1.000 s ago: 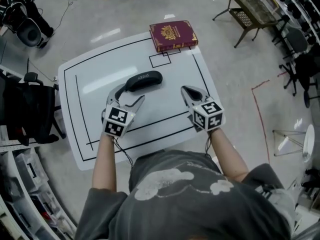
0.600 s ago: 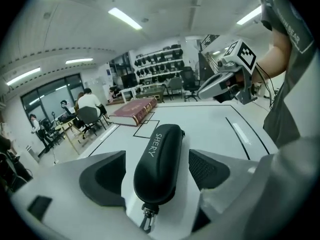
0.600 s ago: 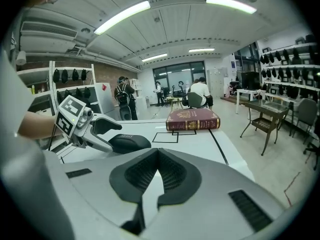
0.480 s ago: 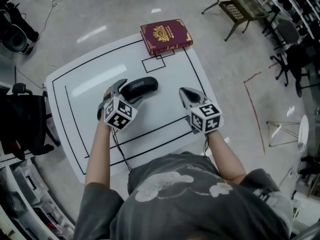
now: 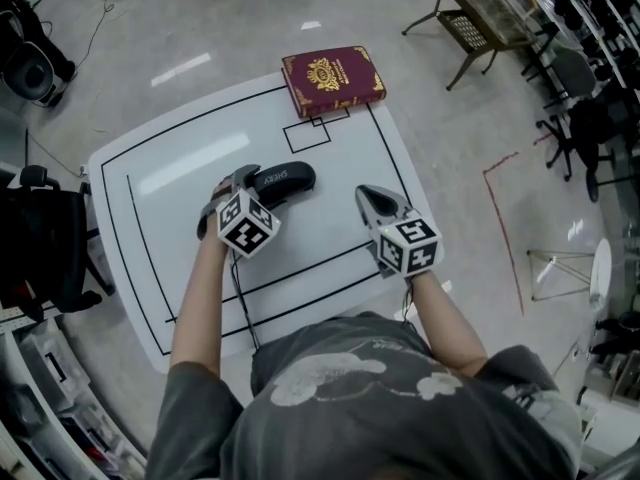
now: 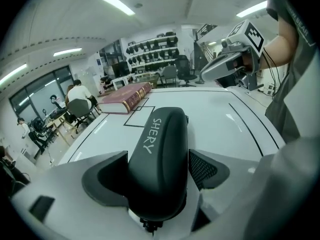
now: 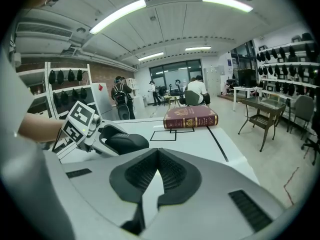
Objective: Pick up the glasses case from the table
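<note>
The black glasses case (image 5: 285,178) marked SHERY lies on the white table (image 5: 170,168), left of centre. My left gripper (image 5: 249,190) straddles its near end, tilted downward. In the left gripper view the case (image 6: 160,159) fills the space between the wide-set jaws, and a sliver of gap shows at the right pad (image 6: 202,168), so the left gripper (image 6: 159,156) is open around it. My right gripper (image 5: 367,195) hovers to the right of the case with its jaws together and nothing held; its tips (image 7: 158,154) meet. The case (image 7: 125,143) also shows in the right gripper view.
A thick maroon book (image 5: 333,76) lies at the table's far edge, beyond a small black-outlined square (image 5: 306,134). Black lines mark the tabletop. A metal side table (image 5: 480,18) and chairs stand on the floor to the right, and people sit far off in the room.
My left gripper has dropped and moved forward over the near end of the case, its jaws now wider and on both sides of it. The right gripper has stayed put.
</note>
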### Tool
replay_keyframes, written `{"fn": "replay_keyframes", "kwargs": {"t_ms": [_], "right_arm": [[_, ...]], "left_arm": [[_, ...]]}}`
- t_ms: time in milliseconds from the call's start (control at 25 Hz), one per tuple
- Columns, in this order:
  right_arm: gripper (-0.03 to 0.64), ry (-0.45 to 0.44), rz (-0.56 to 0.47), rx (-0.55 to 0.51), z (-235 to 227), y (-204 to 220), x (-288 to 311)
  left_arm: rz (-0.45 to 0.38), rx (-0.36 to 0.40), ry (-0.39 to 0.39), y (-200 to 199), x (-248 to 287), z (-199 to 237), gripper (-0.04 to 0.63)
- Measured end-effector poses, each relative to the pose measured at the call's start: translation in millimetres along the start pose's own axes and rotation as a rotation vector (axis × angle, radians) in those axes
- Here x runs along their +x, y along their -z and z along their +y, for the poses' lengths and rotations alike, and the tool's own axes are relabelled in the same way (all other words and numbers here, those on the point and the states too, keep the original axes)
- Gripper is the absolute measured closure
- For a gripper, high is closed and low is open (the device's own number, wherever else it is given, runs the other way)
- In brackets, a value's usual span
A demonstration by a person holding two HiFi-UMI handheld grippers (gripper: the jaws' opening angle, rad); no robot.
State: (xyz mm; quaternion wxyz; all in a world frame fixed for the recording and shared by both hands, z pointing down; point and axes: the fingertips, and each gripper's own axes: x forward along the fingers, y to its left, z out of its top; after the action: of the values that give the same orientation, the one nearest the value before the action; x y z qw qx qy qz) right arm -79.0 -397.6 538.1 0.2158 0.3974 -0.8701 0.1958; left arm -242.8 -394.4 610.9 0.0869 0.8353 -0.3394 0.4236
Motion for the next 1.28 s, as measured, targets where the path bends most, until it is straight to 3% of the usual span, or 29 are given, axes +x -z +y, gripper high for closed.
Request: {"fn": "replay_keyframes", "kwargs": {"t_ms": [240,440,720,1120,1280], "right_arm": [[0.617,-0.004,-0.013,-0.003,-2,-3,-4],[0.617,-0.011,-0.035,-0.002,-3,-7,-11],[0.617,-0.064,-0.053,-0.025,3,-6,-29],[0.617,-0.166,-0.086,-0.065,18,2,-73],[0.617,-0.191,-0.100,-0.065,20,12,-95]], "left_arm": [[0.003,-0.011,-0.015,-2,-1,2,0.249],[-0.061,-0.102,-0.036,-15,-16,1,0.253],[-0.115,-0.173,-0.104,-31,-47,-10,0.255],[-0.163,-0.298,-0.186,-43,-94,-59,0.256],[-0.178,-0.314,-0.225,-50,-110,-88,0.256]]}}
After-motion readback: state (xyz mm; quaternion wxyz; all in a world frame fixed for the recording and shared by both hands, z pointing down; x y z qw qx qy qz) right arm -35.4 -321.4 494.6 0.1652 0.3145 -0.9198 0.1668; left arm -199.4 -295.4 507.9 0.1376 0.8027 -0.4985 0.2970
